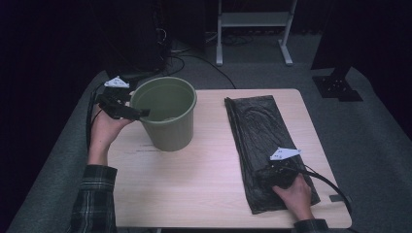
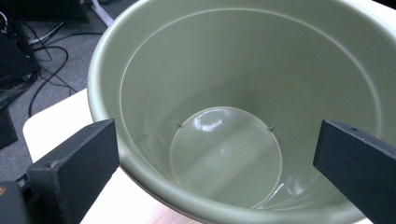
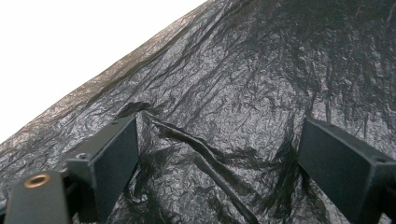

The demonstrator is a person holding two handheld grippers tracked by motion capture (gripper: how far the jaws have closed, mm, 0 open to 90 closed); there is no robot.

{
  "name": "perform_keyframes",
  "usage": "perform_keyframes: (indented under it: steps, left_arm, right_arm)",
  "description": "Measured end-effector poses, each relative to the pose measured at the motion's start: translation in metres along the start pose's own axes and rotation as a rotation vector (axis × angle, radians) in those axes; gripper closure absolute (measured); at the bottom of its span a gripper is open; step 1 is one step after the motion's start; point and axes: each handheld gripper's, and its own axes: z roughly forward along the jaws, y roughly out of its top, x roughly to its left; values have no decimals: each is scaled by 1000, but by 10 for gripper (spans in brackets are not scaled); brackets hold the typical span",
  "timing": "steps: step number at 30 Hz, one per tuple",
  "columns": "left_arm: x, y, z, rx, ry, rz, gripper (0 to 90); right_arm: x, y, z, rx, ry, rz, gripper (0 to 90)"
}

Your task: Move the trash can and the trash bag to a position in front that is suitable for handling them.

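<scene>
High view, left to right. The left hand (image 1: 104,131) is holding the left gripper (image 1: 141,113) at the near-left rim of the bin (image 1: 167,114), which is standing upright on the left half of the table (image 1: 204,179). The gripper's tip is meeting the rim; its cable is trailing off the table's left edge. A plaid sleeve (image 1: 94,199) is covering the forearm.

Left gripper view. The left gripper (image 2: 215,158) is standing with its jaws spread wide, one jaw lying outside the bin's (image 2: 224,70) wall and the other over its opening, so that the rim is passing between them. Neither jaw is pressing the rim. The bin's round floor is showing bare.

High view, right part. The bag (image 1: 257,126) is lying flat along the right half of the table, well apart from the bin. The right hand (image 1: 294,194) is pressing the right gripper (image 1: 272,172) down on the bag's near end.

Right gripper view. The right gripper (image 3: 217,154) is resting with jaws wide on the bag (image 3: 261,70); a raised crease of film is running between them, ungripped.
</scene>
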Motion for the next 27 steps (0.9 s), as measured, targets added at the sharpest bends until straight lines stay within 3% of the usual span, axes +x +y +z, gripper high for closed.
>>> perform_keyframes:
  steps: [7, 16, 27]
  left_arm:
    - [8, -9, 7, 10, -4, -29, 0]
    - [5, -11, 6, 2, -1, -47, 0]
    - [-3, -12, 6, -30, -60, -56, 0]
  right_arm:
    - [0, 0, 0, 1, 1, -2, 110]
    - [0, 0, 0, 0, 2, -1, 110]
    - [0, 0, 0, 0, 1, -2, 110]
